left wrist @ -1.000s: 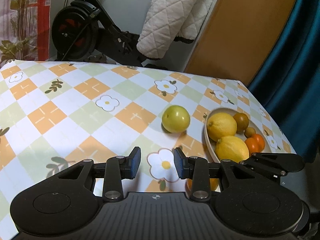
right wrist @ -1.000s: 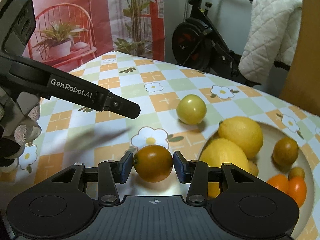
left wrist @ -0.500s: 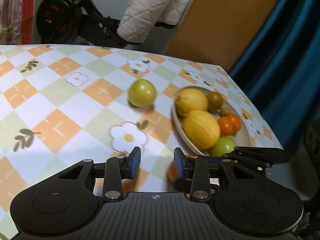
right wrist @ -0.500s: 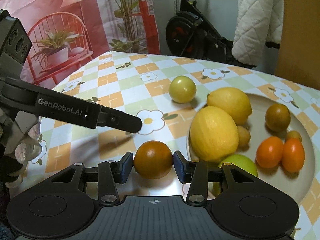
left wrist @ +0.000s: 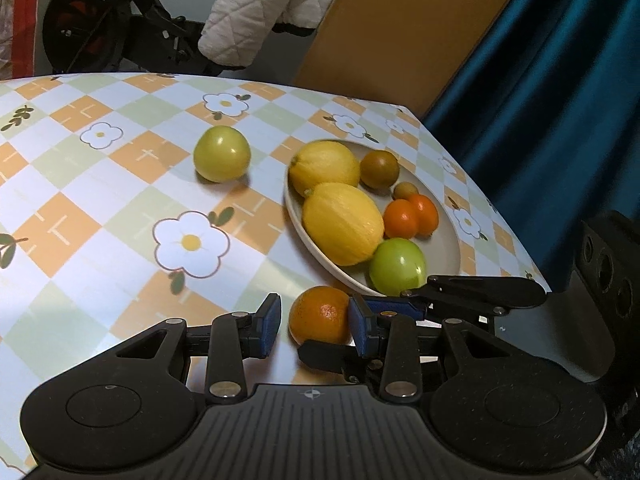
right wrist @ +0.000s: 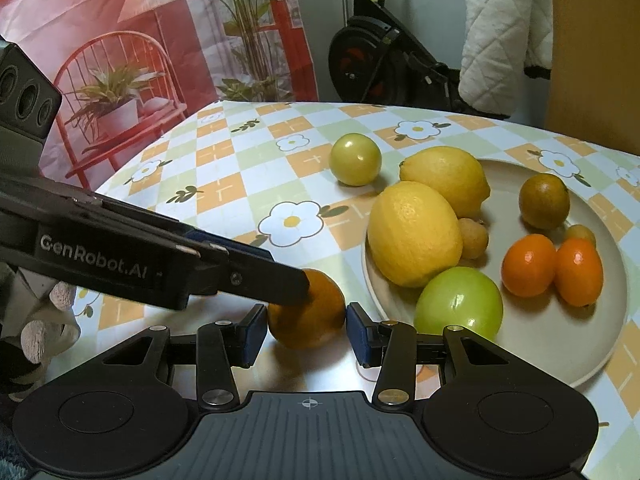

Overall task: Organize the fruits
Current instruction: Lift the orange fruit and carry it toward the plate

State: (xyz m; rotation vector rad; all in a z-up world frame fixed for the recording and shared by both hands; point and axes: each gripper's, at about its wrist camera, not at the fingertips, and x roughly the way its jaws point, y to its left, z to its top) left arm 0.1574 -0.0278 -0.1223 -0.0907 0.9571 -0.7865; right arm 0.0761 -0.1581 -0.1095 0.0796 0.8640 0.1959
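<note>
An orange (left wrist: 320, 314) (right wrist: 310, 314) lies on the flowered tablecloth just in front of the beige plate (left wrist: 450, 236) (right wrist: 600, 320). It sits between the pads of both grippers. My left gripper (left wrist: 314, 322) is open, its right pad touching the orange. My right gripper (right wrist: 306, 328) is open around the orange, small gaps at each pad. The plate holds two lemons (right wrist: 414, 234), a green apple (right wrist: 458, 306), two small oranges (right wrist: 530, 264) and brownish fruits. A yellow-green apple (left wrist: 222, 154) (right wrist: 355, 159) lies loose on the cloth, left of the plate.
The table's right edge (left wrist: 500, 208) runs beside a blue curtain. An exercise bike (right wrist: 380, 64) with a white quilted cloth (right wrist: 500, 32) stands behind the table. The left gripper's body (right wrist: 120, 256) crosses the right wrist view at left.
The right gripper held the orange, moved back toward the near table edge and now has opened slightly. The left gripper swung right and came in around the same orange.
</note>
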